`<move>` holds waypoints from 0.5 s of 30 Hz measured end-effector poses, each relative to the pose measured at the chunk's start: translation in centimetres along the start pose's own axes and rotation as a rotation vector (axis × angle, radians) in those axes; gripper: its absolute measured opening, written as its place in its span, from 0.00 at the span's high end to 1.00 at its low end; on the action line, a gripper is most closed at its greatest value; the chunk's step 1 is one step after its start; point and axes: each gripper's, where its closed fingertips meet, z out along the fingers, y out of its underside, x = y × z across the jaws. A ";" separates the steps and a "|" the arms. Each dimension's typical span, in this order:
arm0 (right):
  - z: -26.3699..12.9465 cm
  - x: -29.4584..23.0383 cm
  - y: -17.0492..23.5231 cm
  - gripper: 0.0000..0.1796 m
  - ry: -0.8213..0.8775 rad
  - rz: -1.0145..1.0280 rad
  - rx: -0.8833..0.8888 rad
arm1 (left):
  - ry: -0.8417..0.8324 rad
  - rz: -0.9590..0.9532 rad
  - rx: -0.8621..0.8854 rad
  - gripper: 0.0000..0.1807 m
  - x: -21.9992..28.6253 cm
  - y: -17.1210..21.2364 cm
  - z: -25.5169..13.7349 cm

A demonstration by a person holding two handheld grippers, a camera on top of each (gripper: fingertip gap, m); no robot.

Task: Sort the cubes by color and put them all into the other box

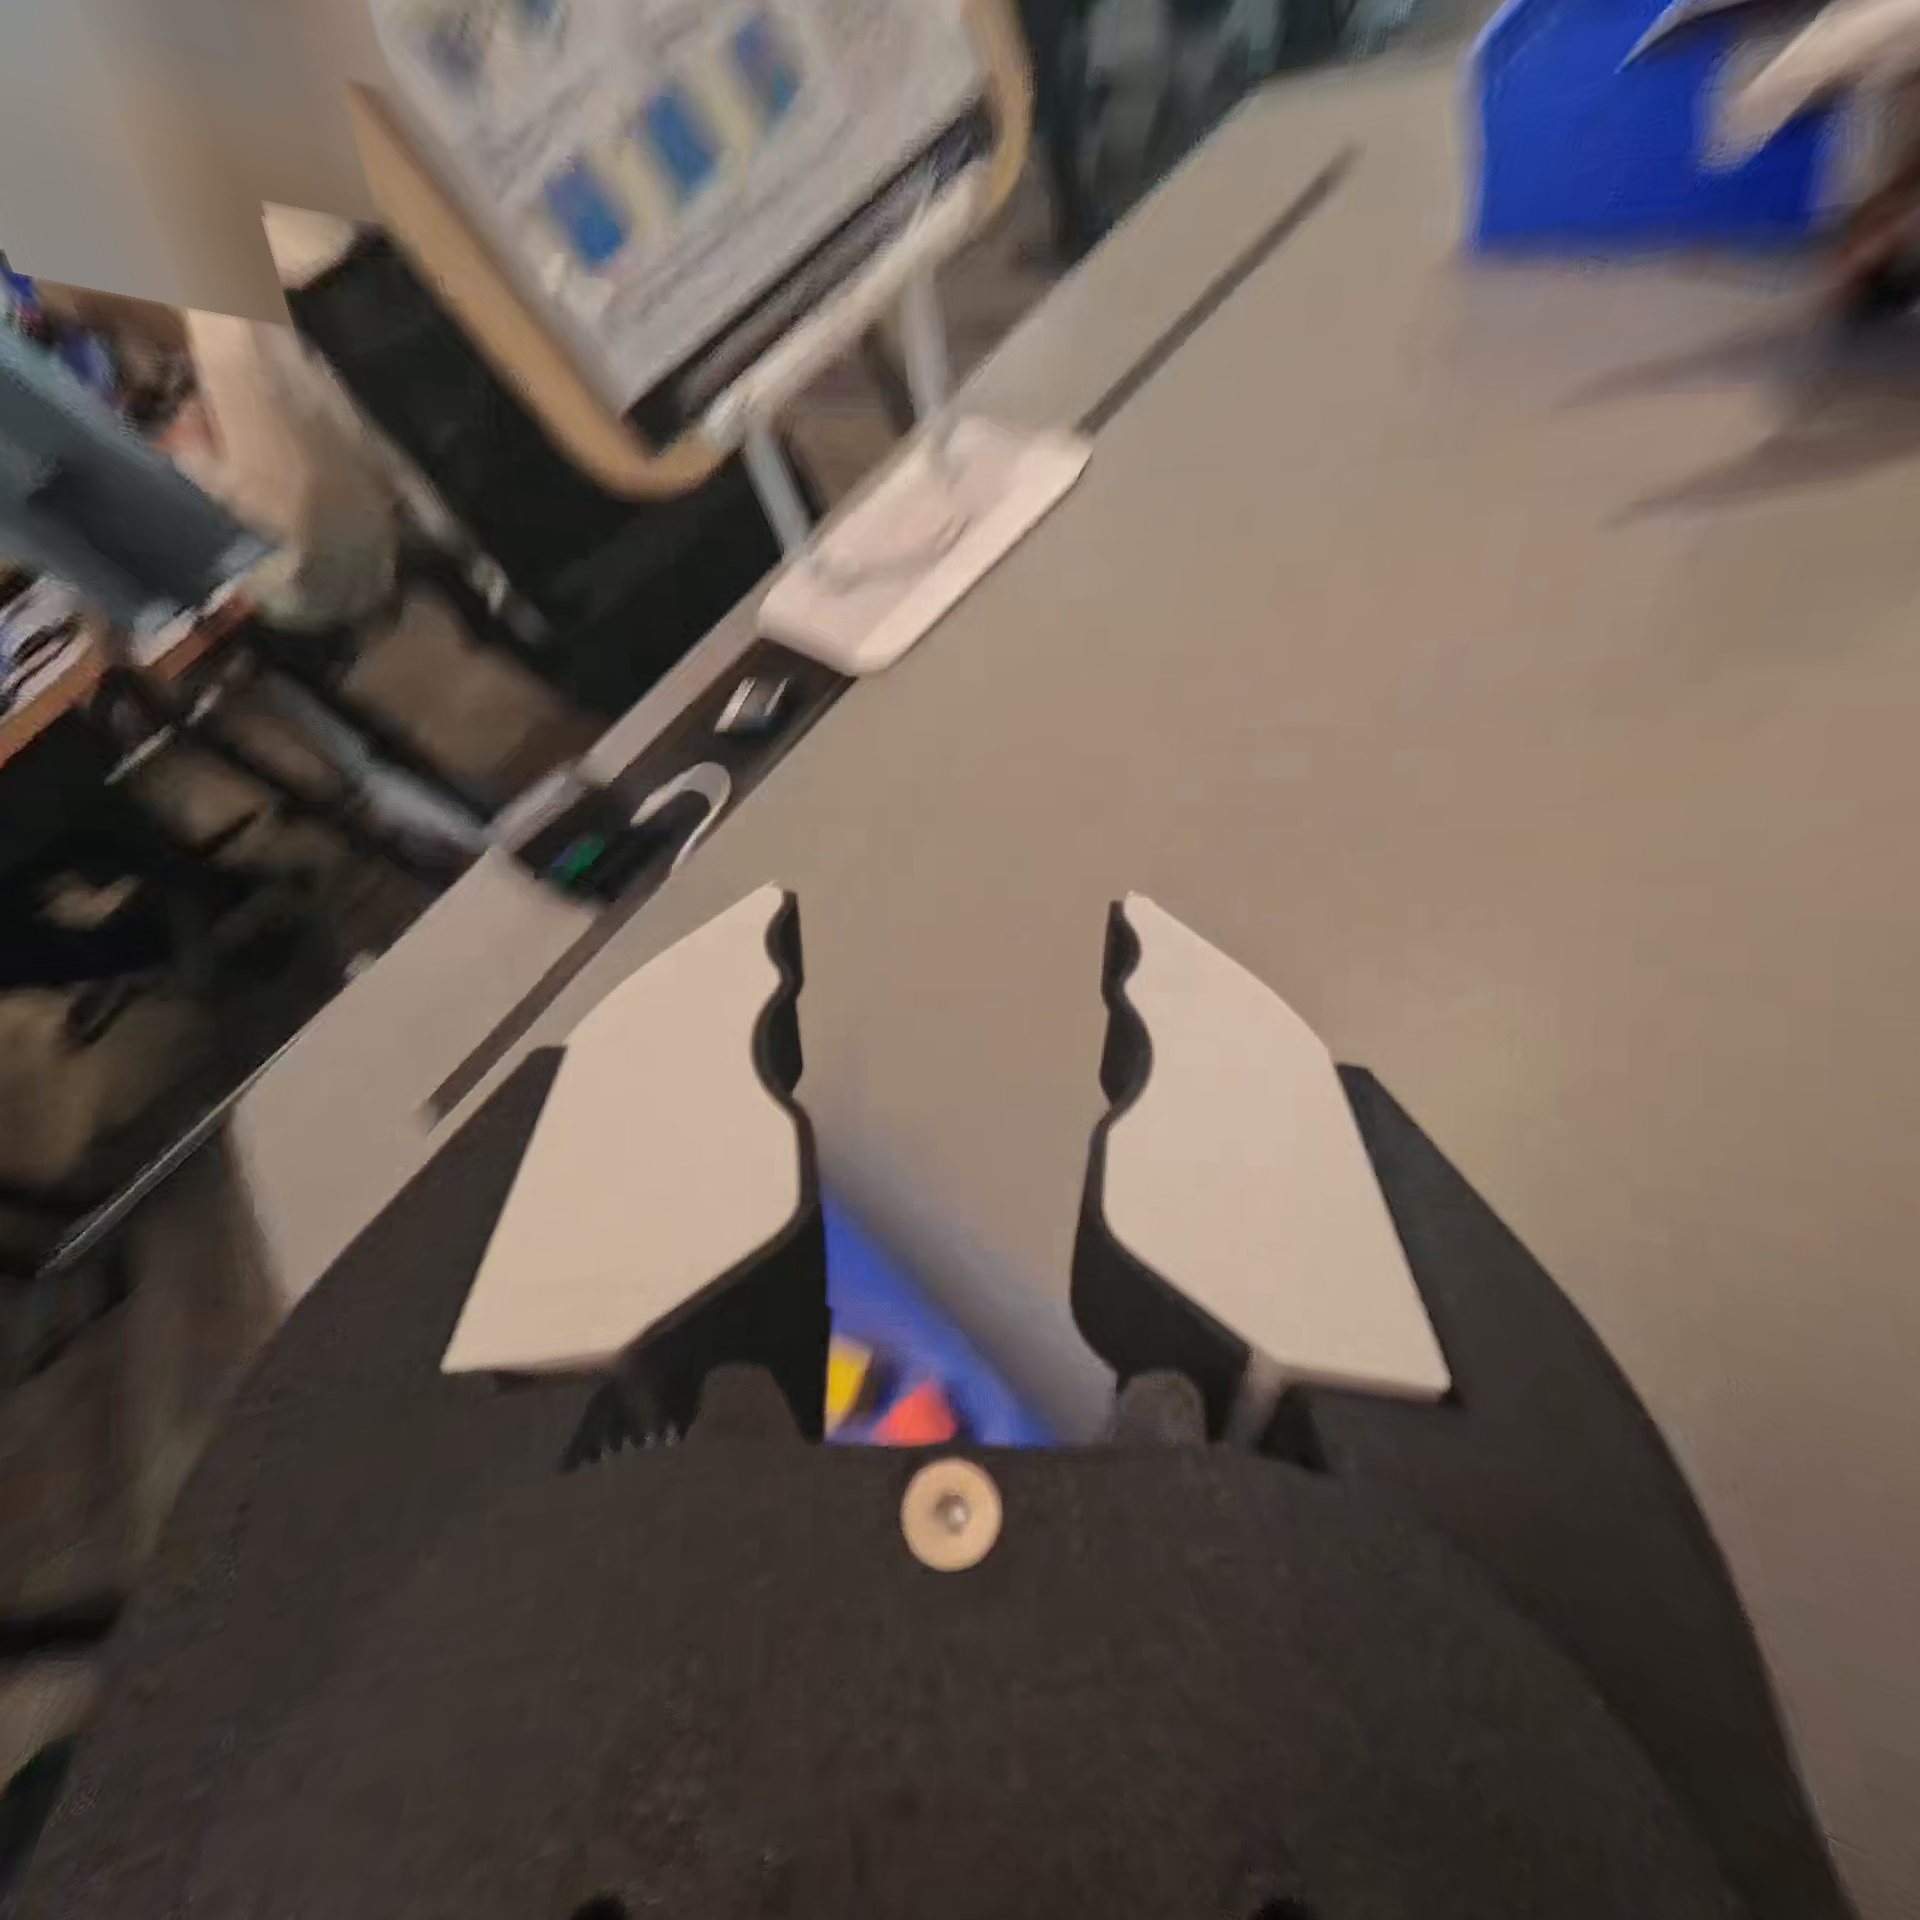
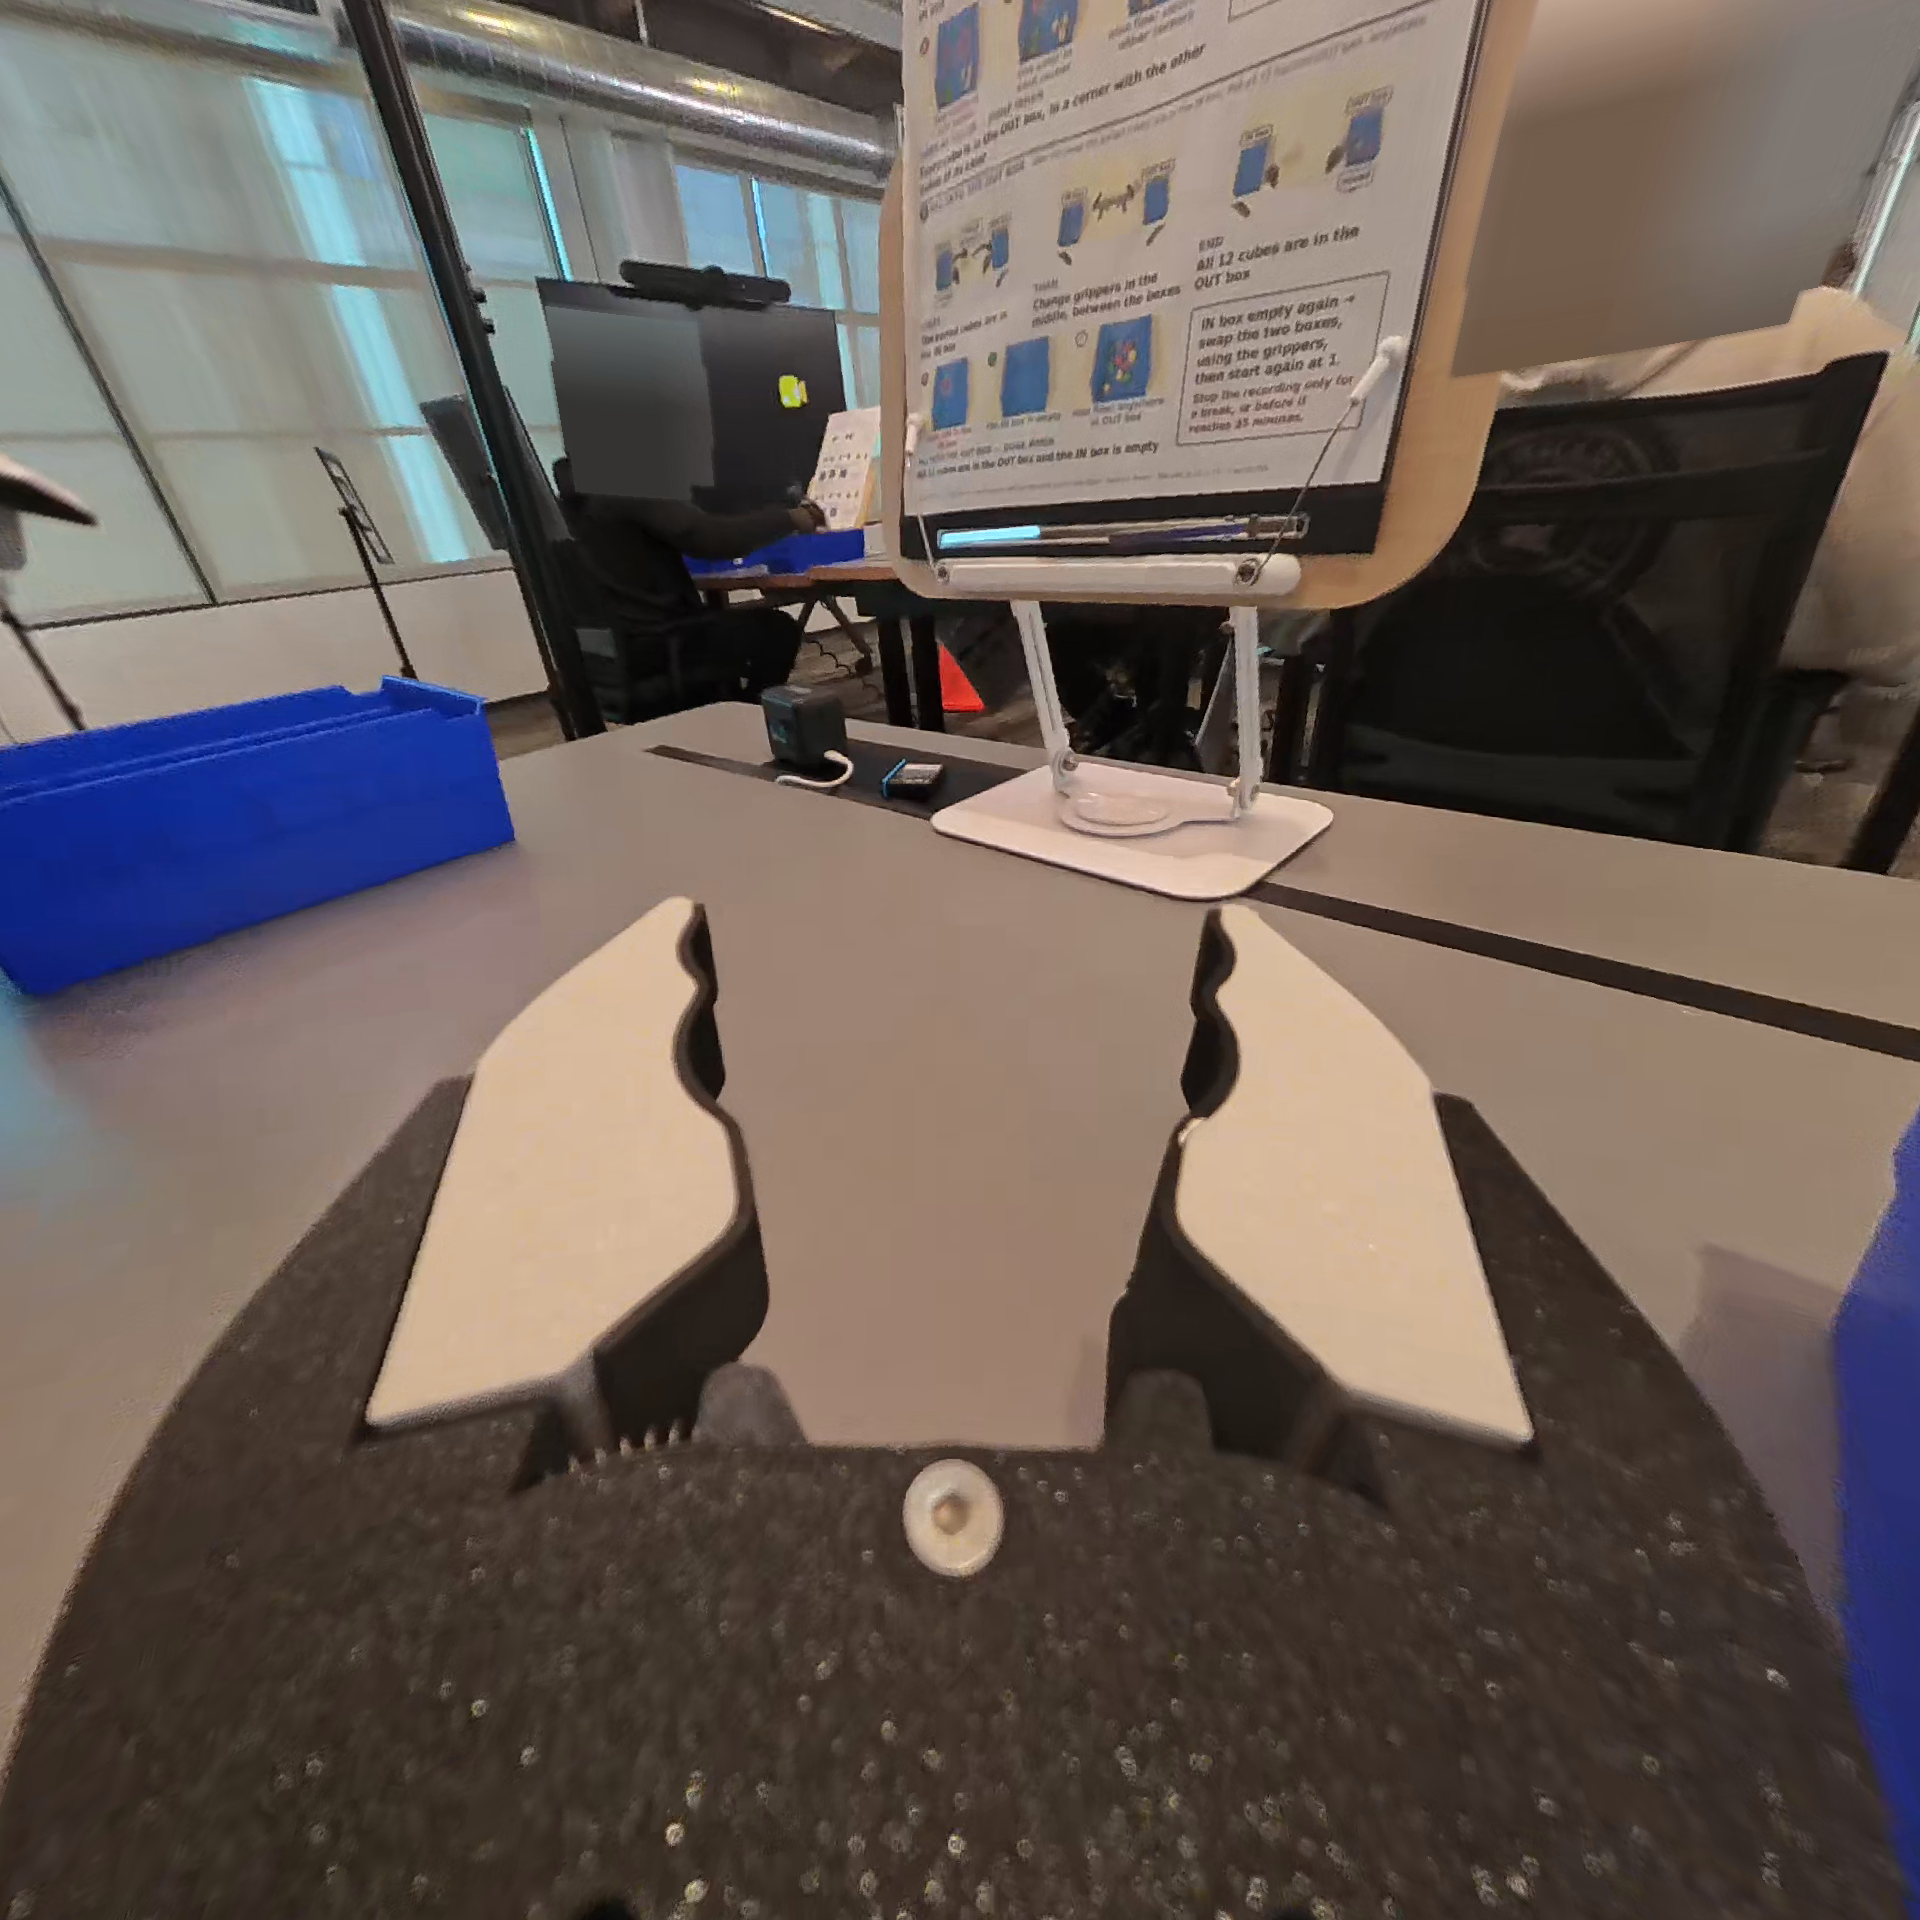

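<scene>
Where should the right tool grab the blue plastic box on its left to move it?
On the near end wall's top rim of the blue plastic box, coming from above. The box is open-topped with thin upright walls, so the open right tool could straddle one.

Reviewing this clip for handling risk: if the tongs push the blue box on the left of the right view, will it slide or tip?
The blue box looks low and long with a flat base, so it should probably slide rather than tip. Its walls look like thin rigid plastic, so likely light. The grey table looks smooth, so little grip is likely.
</scene>
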 end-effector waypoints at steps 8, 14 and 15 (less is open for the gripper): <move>1.3 -1.8 1.7 0.52 -0.093 -0.026 -0.068 | 0.094 -0.049 -0.487 0.71 -10.2 15.4 -0.7; 1.5 -2.0 2.7 0.52 -0.107 -0.037 -0.102 | 0.131 -0.063 -0.696 0.73 -12.0 22.4 1.0; 1.5 -2.0 2.7 0.52 -0.111 -0.033 -0.105 | 0.137 -0.069 -0.721 0.74 -12.0 23.2 1.2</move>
